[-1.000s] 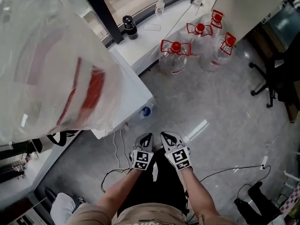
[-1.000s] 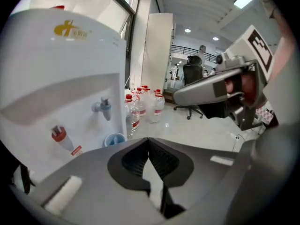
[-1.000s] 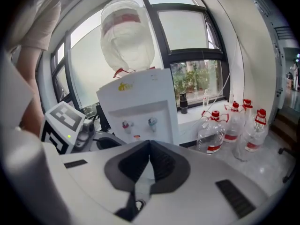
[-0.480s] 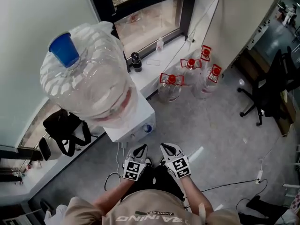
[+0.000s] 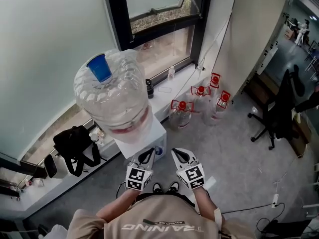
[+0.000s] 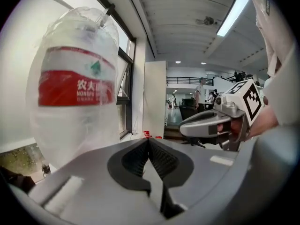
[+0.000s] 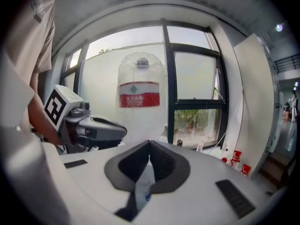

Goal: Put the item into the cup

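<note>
A large clear water bottle [image 5: 115,101] with a red label stands upside down on a white dispenser [image 5: 152,136]. A blue cup-shaped thing [image 5: 99,67] sits on top of the bottle. My left gripper [image 5: 147,156] and right gripper [image 5: 180,156] hang side by side close to my body, just in front of the dispenser. Both are shut with nothing between their jaws, as the left gripper [image 6: 149,142] and the right gripper [image 7: 150,144] show in their own views. No loose item shows in any view.
Three clear jugs with red caps [image 5: 181,114] stand on the floor by the window wall. A black bag [image 5: 75,146] lies on the low sill at the left. A black office chair [image 5: 279,114] is at the right. Cables [image 5: 249,203] trail over the grey floor.
The head view has pulled up and back: the bottle, first huge and close, now shows whole below me with the blue thing on top. Both grippers stay shut together at my body.
</note>
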The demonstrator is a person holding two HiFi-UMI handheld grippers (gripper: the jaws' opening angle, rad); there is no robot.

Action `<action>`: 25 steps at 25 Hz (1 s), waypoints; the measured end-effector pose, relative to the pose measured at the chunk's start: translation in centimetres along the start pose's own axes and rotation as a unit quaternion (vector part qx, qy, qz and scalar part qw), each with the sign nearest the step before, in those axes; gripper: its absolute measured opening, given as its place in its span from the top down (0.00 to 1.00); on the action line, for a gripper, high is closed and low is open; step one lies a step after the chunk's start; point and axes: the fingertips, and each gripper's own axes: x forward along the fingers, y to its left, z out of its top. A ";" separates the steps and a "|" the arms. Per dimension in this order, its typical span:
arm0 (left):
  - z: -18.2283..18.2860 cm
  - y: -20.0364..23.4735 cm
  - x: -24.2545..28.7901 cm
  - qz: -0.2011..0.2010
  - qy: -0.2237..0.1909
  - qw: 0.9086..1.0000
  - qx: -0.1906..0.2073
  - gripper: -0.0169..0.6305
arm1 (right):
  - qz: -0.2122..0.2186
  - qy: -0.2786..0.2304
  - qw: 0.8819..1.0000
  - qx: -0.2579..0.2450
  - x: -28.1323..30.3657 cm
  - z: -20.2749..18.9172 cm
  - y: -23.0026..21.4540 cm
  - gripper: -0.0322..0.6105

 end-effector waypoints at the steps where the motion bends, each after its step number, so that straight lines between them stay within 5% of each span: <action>1: 1.2 0.3 -0.2 0.003 -0.009 1.000 0.012 0.96 | -0.004 -0.007 1.000 -0.012 -0.1 1.1 -0.1 0.93; 5: 4.8 1.4 -1.5 0.017 -0.038 0.998 0.044 0.96 | -0.018 -0.040 0.999 -0.028 -1.0 5.0 -0.2 0.93; 11: 8.5 1.9 -3.0 0.026 -0.063 0.998 0.018 0.96 | -0.010 -0.081 0.996 -0.023 -2.4 8.8 0.3 0.93; 25: 10.1 2.8 -4.8 0.057 -0.085 0.994 0.026 0.96 | 0.020 -0.090 0.995 -0.025 -2.2 9.6 2.0 0.93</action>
